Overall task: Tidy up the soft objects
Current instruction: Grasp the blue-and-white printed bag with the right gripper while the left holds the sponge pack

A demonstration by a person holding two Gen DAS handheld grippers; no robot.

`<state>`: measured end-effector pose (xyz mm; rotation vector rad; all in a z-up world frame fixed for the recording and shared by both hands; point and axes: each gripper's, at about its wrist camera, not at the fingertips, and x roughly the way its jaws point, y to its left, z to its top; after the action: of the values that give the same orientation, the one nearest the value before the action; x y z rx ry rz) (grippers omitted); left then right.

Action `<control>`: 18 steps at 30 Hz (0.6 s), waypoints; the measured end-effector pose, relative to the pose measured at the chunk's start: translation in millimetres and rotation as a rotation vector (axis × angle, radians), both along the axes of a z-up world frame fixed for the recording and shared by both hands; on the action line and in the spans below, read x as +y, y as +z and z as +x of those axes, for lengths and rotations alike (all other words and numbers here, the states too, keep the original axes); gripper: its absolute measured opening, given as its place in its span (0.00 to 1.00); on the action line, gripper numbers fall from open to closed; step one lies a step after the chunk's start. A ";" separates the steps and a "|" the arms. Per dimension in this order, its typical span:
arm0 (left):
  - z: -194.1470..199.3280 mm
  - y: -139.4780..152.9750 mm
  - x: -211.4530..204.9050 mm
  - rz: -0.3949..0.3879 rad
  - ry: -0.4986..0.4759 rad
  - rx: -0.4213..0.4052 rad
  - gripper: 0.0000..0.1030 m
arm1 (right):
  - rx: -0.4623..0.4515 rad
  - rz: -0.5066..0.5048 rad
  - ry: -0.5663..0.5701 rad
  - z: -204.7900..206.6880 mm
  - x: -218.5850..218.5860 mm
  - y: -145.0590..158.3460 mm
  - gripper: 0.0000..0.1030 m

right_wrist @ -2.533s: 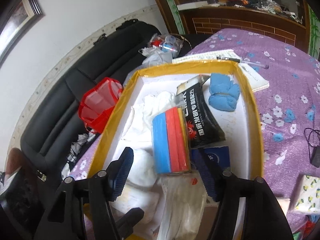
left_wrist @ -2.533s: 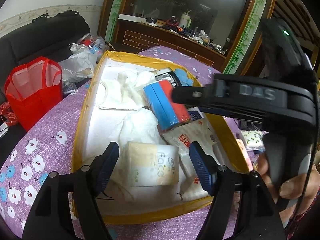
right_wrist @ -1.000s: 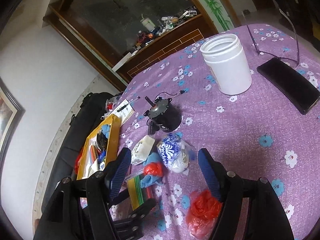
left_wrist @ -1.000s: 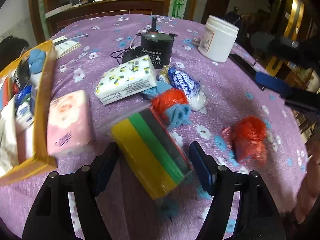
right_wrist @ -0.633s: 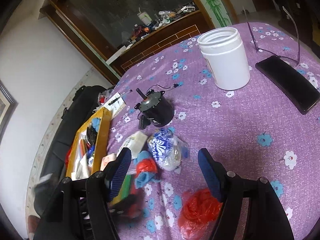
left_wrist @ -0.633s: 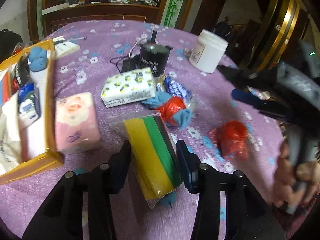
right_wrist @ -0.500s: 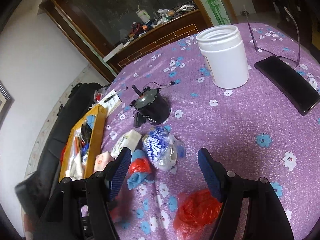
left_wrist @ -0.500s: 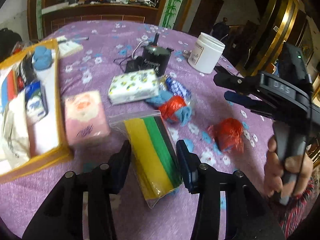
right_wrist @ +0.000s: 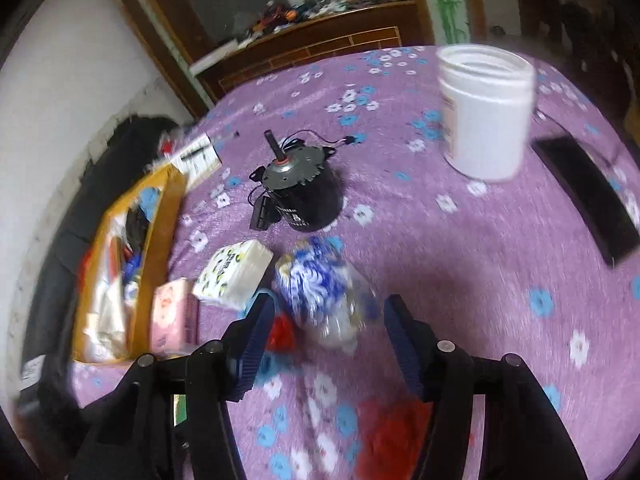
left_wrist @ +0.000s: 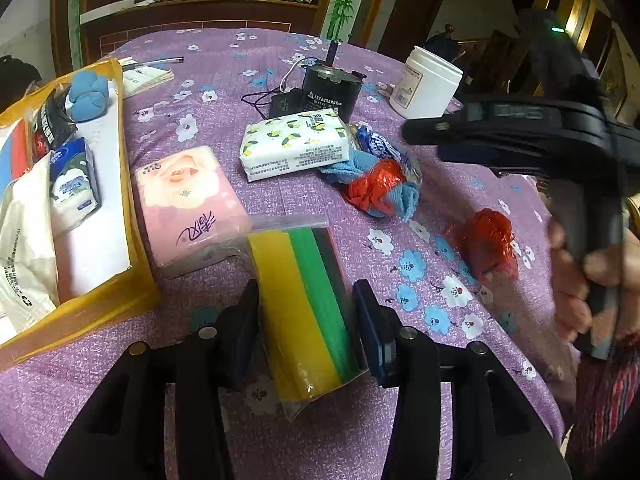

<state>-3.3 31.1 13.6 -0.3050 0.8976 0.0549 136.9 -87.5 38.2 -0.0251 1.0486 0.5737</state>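
Purple cloth: flowered cover (left_wrist: 224, 60) over the whole table; every loose thing lies on it
Left gripper: (left_wrist: 306, 320) clamped on the sponge pack (left_wrist: 308, 304), a clear bag of yellow, green and dark layers, both pads pressed to its sides near the table's front edge
Right gripper: (right_wrist: 330, 334) jaws closing, apart from anything; the blue-and-white bag (right_wrist: 320, 292) lies between and just ahead of them, untouched; a hand (left_wrist: 588, 280) grips its handle at the table's right edge
Box: yellow-rimmed (left_wrist: 132, 216), at the table's left edge; holds a blue cloth ball (left_wrist: 88, 94), a small blue packet and white bags
Pink tissue pack: (left_wrist: 188, 204) just beside the box's right wall, touching the sponge pack's bag
White tissue pack: (left_wrist: 294, 144) mid-table, lemon print, beside a blue rag wrapped with red plastic (left_wrist: 378, 188)
Red plastic wad: (left_wrist: 486, 242) alone toward the right edge
Far side: black motor (left_wrist: 330, 94) with wires; white jar (left_wrist: 430, 84) further right; notebook and pen (left_wrist: 148, 74) near the box's far corner
Right edge: dark flat phone-like slab (right_wrist: 586, 196), blurred
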 end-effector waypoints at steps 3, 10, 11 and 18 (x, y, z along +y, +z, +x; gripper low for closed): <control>0.6 0.3 0.3 0.000 -0.003 0.001 0.42 | 0.028 -0.017 0.012 8.6 13.3 -16.6 0.58; 1.8 1.7 2.4 -0.029 0.013 -0.018 0.39 | -0.022 -0.006 0.014 4.2 6.9 -21.0 0.46; 1.6 2.6 2.8 -0.034 0.018 -0.026 0.39 | -0.032 0.016 0.010 3.6 2.3 -16.8 0.46; 5.5 12.3 -1.6 -0.006 0.029 -0.065 0.39 | -0.078 0.108 0.005 -3.2 -13.8 10.3 0.46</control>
<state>2.2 29.4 25.9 -0.3242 0.8290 0.0686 133.7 -101.3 48.6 0.0444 0.9412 0.6286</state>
